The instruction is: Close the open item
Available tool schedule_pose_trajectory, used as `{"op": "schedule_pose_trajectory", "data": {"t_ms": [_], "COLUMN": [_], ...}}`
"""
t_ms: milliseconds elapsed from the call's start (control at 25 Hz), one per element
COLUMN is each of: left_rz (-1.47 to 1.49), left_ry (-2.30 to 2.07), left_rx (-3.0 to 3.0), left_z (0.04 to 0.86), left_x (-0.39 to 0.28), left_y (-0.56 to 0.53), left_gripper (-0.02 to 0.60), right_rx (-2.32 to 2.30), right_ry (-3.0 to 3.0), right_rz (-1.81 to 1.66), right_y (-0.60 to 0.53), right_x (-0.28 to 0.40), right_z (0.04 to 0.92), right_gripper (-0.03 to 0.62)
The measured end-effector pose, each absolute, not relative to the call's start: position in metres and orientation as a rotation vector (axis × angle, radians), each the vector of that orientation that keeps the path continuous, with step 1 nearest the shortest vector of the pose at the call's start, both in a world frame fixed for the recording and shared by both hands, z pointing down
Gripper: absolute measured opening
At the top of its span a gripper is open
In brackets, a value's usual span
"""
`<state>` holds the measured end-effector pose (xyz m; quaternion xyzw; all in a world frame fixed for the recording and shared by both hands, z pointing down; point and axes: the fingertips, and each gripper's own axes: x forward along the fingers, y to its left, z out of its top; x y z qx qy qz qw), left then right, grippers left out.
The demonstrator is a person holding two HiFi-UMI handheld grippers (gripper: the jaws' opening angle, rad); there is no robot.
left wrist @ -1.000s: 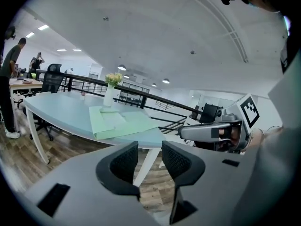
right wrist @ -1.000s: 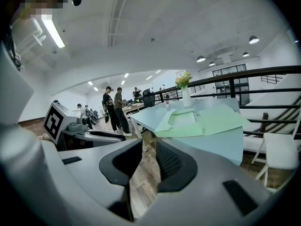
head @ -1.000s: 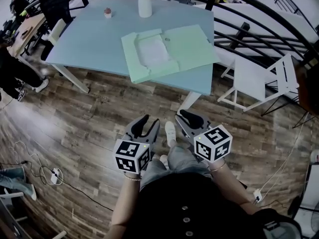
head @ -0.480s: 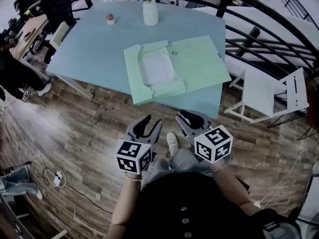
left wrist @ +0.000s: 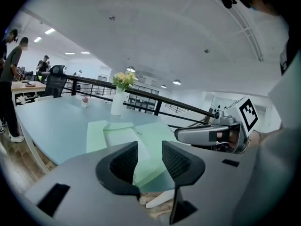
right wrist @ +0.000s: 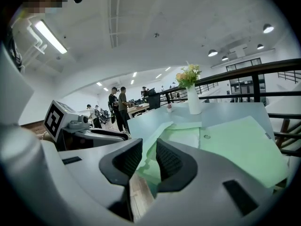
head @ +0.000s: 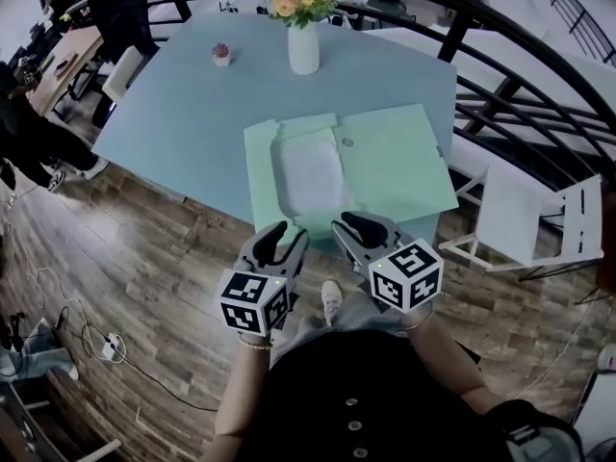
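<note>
An open pale green file folder (head: pixel 385 162) lies flat on the light blue table (head: pixel 183 114), with white paper (head: pixel 310 173) in its left half and its lid spread to the right. My left gripper (head: pixel 287 236) hangs just short of the table's near edge, jaws apart and empty. My right gripper (head: pixel 354 225) is beside it at the folder's near edge, with a narrower gap and nothing in it. In the left gripper view the folder (left wrist: pixel 141 135) shows beyond the gripper (left wrist: pixel 149 147). The right gripper view shows the folder (right wrist: pixel 235 140) past the gripper (right wrist: pixel 149 147).
A white vase of flowers (head: pixel 304 46) and a small potted plant (head: pixel 221 54) stand at the table's far side. A white chair (head: pixel 539 224) is to the right, with a dark railing (head: pixel 500 56) behind it. People stand at desks far left (head: pixel 29 133). Cables lie on the wooden floor (head: pixel 87 335).
Both grippers and the head view have moved forward toward the table, so the folder now sits just past the fingertips. The jaw gaps look the same.
</note>
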<state>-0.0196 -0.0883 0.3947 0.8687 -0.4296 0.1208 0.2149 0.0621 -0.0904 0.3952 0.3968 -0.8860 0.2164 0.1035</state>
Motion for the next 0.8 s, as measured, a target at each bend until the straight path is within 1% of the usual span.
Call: {"op": "schedule_pose_trajectory", "data": {"t_ms": [360,800], "left_rz": [0.354,0.363], "left_ry": [-1.253,-1.250], "left_rx": [2.363,2.351], "left_z": [0.399,0.401], "left_x": [-0.018,-0.003], "left_y": [-0.125,-0.135], "left_gripper": [0.158,0.158], "right_rx": [1.060,1.034], "right_ry": [-2.653,-2.665], "right_rz": [0.662,0.678], "right_y": [-0.135,-0.145], "right_x": [0.056,0.063], "right_z": [0.401,0.404], "right_gripper": [0.092,0.092]}}
